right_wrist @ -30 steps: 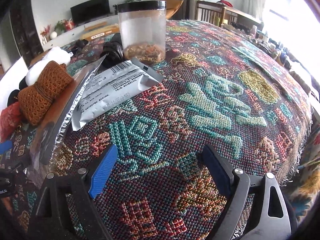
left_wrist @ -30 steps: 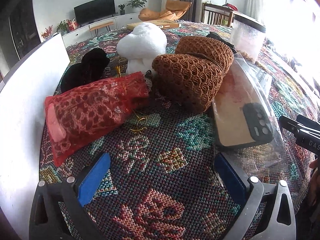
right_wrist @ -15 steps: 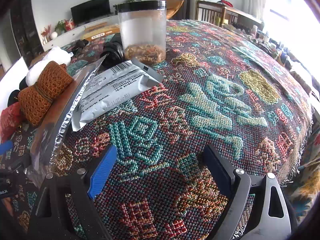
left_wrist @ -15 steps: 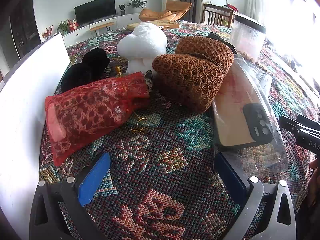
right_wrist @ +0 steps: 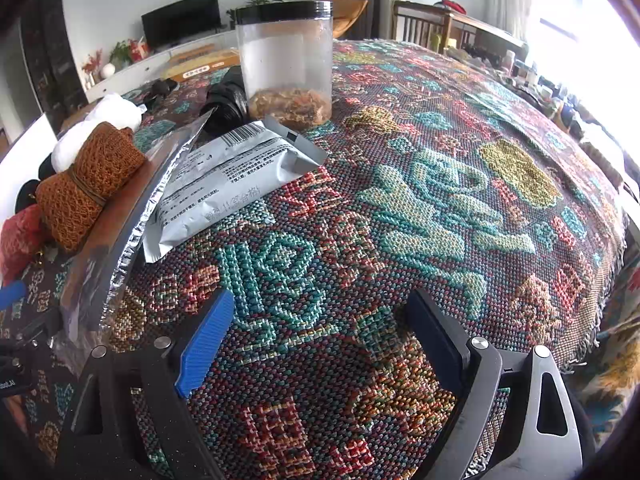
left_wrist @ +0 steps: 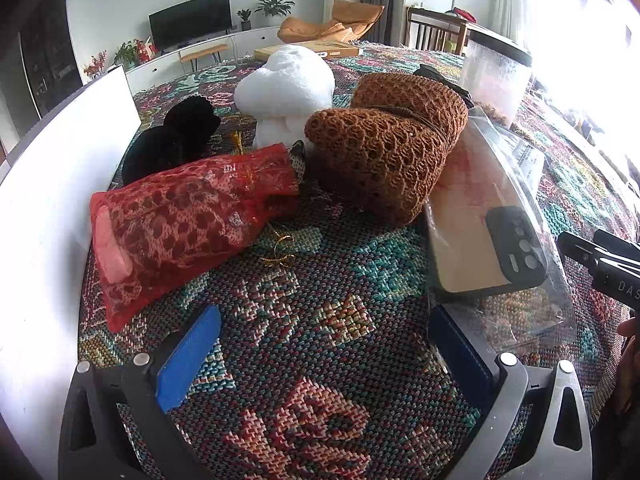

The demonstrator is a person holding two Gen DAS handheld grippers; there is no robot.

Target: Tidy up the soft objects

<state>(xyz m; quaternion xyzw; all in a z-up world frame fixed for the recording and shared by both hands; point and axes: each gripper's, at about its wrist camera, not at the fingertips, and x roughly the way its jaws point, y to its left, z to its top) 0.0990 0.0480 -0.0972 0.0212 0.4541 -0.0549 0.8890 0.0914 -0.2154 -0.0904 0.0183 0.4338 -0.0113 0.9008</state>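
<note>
Bare cloth (left_wrist: 320, 320) lies ahead of the left gripper (left_wrist: 320, 354). At 10 o'clock a red pouch (left_wrist: 188, 220) blocks, at 12 a brown net bundle (left_wrist: 384, 156), at 2 a bagged phone case (left_wrist: 484, 240). Rightward, open cloth stretches ahead of the right gripper (right_wrist: 320, 340); a jar (right_wrist: 288, 64) stands far at 12.

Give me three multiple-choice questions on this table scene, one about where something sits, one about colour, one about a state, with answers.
1. Where does the brown mesh bundle lie?
A. left of the red pouch
B. between the red pouch and the bagged phone case
C. inside the jar

2. What colour is the jar lid?
A. white
B. red
C. black

3. How is the left gripper?
A. open, empty
B. shut on the pouch
C. shut on the jar

Answers: B, pouch on its left, case on its right; C, dark lid on the clear jar; A, only cloth between its pads.
</note>
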